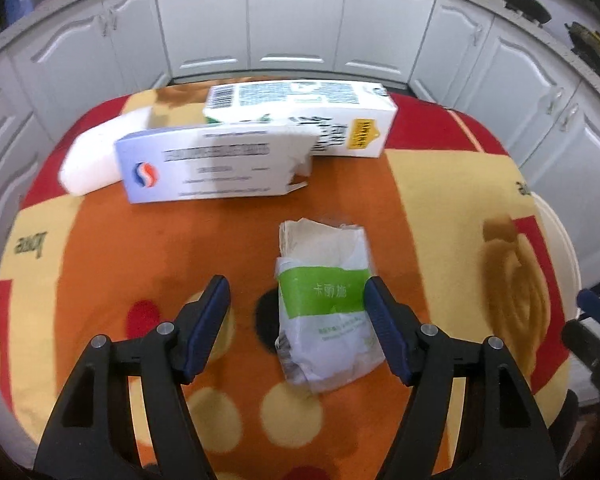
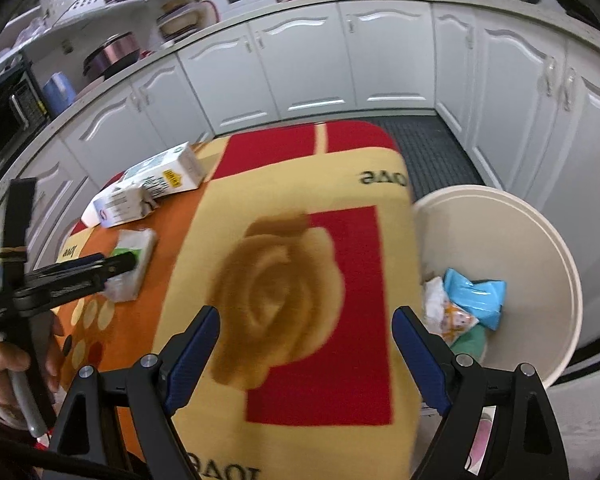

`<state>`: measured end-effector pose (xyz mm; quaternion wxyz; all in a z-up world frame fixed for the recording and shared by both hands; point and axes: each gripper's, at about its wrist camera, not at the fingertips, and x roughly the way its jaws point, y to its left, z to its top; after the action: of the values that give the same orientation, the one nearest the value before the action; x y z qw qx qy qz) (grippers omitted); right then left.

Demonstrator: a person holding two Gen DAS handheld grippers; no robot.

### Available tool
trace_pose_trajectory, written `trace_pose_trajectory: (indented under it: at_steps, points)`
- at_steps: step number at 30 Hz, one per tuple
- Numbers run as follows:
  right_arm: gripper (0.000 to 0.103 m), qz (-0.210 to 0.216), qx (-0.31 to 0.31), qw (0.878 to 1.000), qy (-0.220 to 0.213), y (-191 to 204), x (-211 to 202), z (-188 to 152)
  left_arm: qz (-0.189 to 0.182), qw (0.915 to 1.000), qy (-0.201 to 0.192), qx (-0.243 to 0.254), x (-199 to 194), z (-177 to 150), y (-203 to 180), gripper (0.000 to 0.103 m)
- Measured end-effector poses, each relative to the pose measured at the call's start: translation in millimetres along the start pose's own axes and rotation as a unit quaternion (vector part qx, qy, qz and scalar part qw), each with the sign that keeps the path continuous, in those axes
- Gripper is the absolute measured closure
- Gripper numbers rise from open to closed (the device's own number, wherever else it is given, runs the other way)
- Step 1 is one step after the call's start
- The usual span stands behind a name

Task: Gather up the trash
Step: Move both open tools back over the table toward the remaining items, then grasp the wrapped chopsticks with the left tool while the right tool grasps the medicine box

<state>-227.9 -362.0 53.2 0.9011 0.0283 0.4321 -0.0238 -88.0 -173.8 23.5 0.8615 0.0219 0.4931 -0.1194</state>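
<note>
While several wrappers already lie in the white bin (image 2: 556,264), beside the table just ahead and to the right of the right tongs (image 2: 306,344), more trash waits on the patterned cloth (image 1: 440,208); judged roughly partway through, not near the end. Left tongs (image 1: 298,312) spread fairly wide, pads clear of everything, nothing gripped; tissue pack (image 1: 324,304) lying between the two fingers, hard against the right one, though contact cannot be told from the blur. Beyond the left tips: a white-and-blue box (image 1: 208,168) with a torn end, a milk carton (image 1: 300,118) partly behind it, and a white rounded object (image 1: 96,156) farther left, all touching or overlapping. Right tongs also wide, holding nothing, hanging over bare cloth with no trash between the fingers. Inside the bin: a blue packet (image 2: 476,296), a crumpled white wrapper (image 2: 448,312), something green beneath. Still left, by this reading: tissue pack, box, carton, white object; tissue pack likeliest next, given where the left tongs sit.
</note>
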Motion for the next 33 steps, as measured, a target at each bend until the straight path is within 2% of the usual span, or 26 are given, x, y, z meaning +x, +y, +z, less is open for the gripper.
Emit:
trace_pose_trajectory:
  at_steps: [2, 4, 5, 7, 10, 16, 20, 27, 31, 33]
  points:
    - [0.017, 0.002, -0.006, 1.0, 0.004, 7.3, 4.9, 2.3, -0.009, 1.0, 0.002, 0.003, 2.9, 1.1, -1.1, 0.036]
    - [0.017, 0.007, -0.009, 1.0, 0.008, 13.4, 9.8, 4.7, -0.032, 0.9994, 0.001, 0.009, 1.2, 0.4, -0.6, 0.068]
    - [0.017, 0.01, -0.01, 1.0, 0.01, 16.3, 12.2, 6.0, -0.046, 0.9989, 0.004, 0.011, -1.8, 0.5, 0.8, 0.081]
    - [0.017, 0.014, -0.012, 1.0, 0.013, 20.9, 15.5, 8.3, -0.045, 0.9989, 0.004, 0.012, -10.8, 2.2, 9.0, 0.09]
    - [0.017, 0.031, -0.016, 0.999, 0.015, 32.7, 21.2, 14.3, -0.029, 0.9992, -0.022, 0.018, -35.6, -0.6, 27.6, 0.091]
    - [0.017, 0.097, -0.027, 0.995, 0.022, 67.2, 47.2, 35.9, 0.006, 0.9992, -0.04, 0.001, -69.0, -9.7, 76.0, 0.091]
    - [0.017, 0.1, -0.032, 0.994, 0.019, 97.5, 70.6, 56.5, 0.024, 0.9984, -0.048, -0.016, -82.7, -18.1, 104.2, 0.091]
    - [0.017, 0.056, 0.012, 0.998, -0.01, 124.3, 107.9, 96.8, 0.044, 0.9967, -0.054, -0.042, -92.6, -28.7, 140.5, 0.091]
    - [0.017, 0.065, 0.037, 0.997, -0.012, 134.1, 121.8, 107.0, 0.049, 0.9961, -0.048, -0.055, -91.0, -34.2, 155.9, 0.091]
    - [0.017, 0.093, 0.025, 0.995, 0.003, 146.2, 126.6, 104.5, 0.05, 0.9959, -0.048, -0.058, -90.5, -36.0, 160.4, 0.091]
